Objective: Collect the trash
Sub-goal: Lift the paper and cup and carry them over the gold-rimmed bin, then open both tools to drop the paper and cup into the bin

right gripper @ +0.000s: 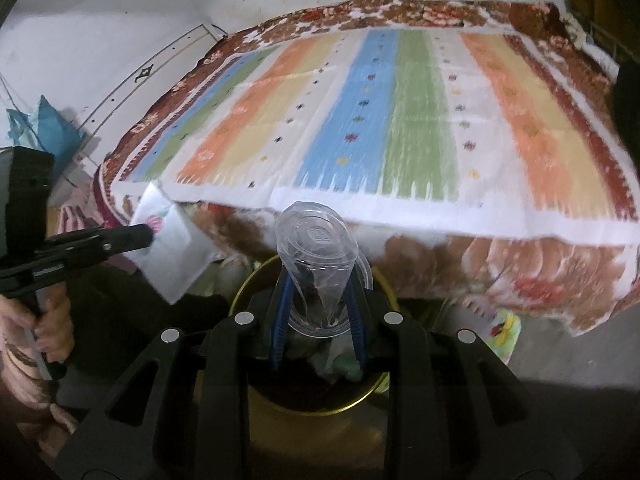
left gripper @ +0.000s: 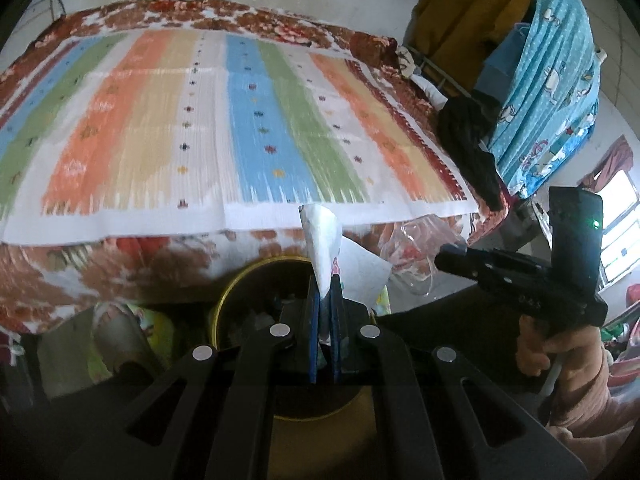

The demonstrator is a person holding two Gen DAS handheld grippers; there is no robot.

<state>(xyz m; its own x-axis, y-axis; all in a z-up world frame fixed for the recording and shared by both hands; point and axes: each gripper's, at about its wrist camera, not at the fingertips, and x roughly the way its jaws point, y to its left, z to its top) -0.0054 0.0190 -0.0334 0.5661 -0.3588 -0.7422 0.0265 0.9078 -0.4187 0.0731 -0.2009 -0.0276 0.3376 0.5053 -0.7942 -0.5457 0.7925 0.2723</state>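
Note:
In the left wrist view my left gripper (left gripper: 325, 284) is shut on a white sheet of paper (left gripper: 322, 240) that sticks up between the blue pads. It hangs over a round bin with a yellow rim (left gripper: 224, 300). In the right wrist view my right gripper (right gripper: 318, 280) is shut on a crushed clear plastic cup (right gripper: 316, 240), held over the same yellow-rimmed bin (right gripper: 372, 398), which has scraps inside. The paper (right gripper: 172, 248) and the left gripper (right gripper: 148, 234) show at the left there; the right gripper body (left gripper: 516, 276) and the clear cup (left gripper: 408, 248) show at the right in the left wrist view.
A bed with a striped mat (left gripper: 224, 120) and a floral red blanket (right gripper: 520, 268) stands right behind the bin. Blue patterned cloth (left gripper: 552, 80) and dark clothes (left gripper: 472, 140) hang at the right. A hand (right gripper: 52, 320) holds the left gripper's handle.

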